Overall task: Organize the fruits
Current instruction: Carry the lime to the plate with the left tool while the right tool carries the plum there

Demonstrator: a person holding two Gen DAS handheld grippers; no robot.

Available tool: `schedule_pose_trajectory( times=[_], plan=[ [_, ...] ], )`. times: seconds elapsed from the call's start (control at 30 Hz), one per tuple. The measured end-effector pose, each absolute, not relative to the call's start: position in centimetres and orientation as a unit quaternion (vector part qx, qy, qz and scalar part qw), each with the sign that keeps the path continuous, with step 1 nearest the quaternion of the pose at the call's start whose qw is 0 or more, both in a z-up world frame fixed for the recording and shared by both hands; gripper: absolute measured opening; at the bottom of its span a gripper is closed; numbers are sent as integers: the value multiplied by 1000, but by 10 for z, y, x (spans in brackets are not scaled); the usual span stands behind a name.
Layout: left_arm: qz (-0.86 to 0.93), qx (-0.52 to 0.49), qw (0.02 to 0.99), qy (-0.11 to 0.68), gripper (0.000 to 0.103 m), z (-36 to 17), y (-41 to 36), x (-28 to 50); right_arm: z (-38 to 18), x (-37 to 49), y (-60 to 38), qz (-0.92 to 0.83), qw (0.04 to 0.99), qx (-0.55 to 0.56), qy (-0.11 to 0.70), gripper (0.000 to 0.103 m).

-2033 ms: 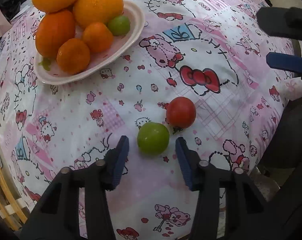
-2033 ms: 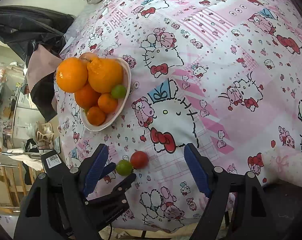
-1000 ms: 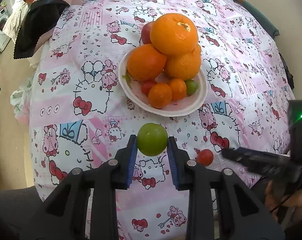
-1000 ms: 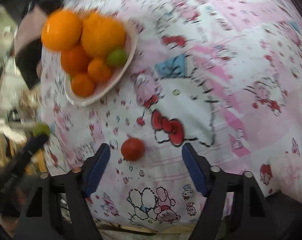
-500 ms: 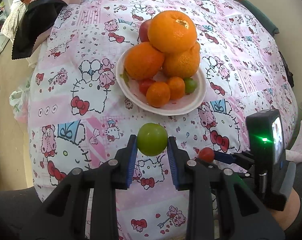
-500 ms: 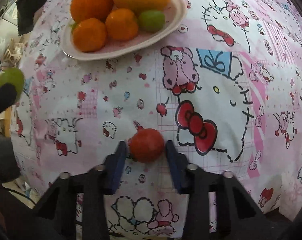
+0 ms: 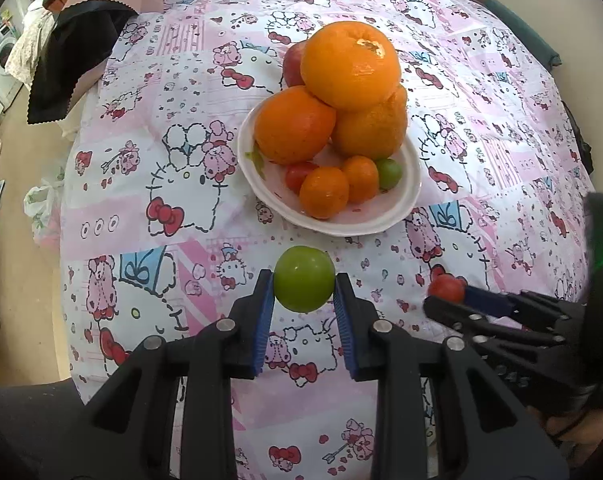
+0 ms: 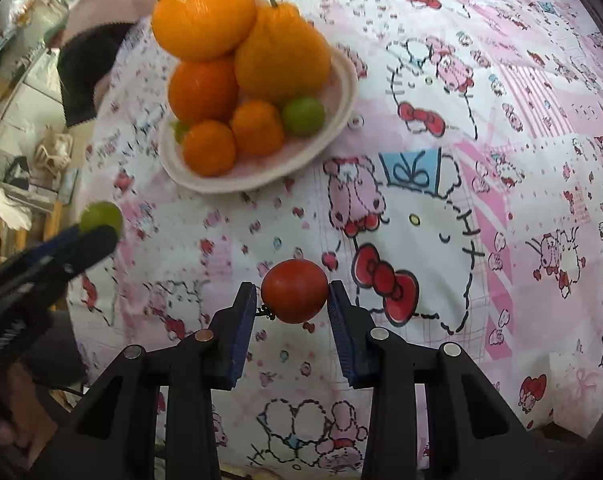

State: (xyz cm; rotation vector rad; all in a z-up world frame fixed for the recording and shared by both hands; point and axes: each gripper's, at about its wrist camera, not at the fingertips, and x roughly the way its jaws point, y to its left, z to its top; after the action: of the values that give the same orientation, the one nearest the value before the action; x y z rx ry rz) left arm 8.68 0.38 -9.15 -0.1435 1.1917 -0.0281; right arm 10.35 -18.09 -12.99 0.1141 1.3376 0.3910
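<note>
the left hand-held gripper (image 7: 303, 294) is clamped tight on a green fruit (image 7: 303, 279), low in the middle of the left wrist view, held above the cloth. the right hand-held gripper (image 8: 292, 300) has its blue pads pressed on a small red tomato (image 8: 294, 291), low centre of the right wrist view. beyond them, toward the upper middle, a white plate (image 7: 408, 204) sits on the pink cartoon tablecloth (image 7: 173, 184), piled with big oranges (image 7: 350, 65), small tangerines (image 7: 324, 191) and another green fruit (image 7: 389, 173). a dark cloth (image 7: 67, 76) lies at upper left.
</note>
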Motion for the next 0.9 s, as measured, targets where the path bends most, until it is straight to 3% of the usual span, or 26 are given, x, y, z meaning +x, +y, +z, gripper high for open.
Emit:
schedule_pose_trajectory(
  times=[0.9],
  plan=[
    [6, -64, 862, 504, 26, -72, 14, 87, -54, 123, -215, 218, 813, 184, 507, 39]
  ],
)
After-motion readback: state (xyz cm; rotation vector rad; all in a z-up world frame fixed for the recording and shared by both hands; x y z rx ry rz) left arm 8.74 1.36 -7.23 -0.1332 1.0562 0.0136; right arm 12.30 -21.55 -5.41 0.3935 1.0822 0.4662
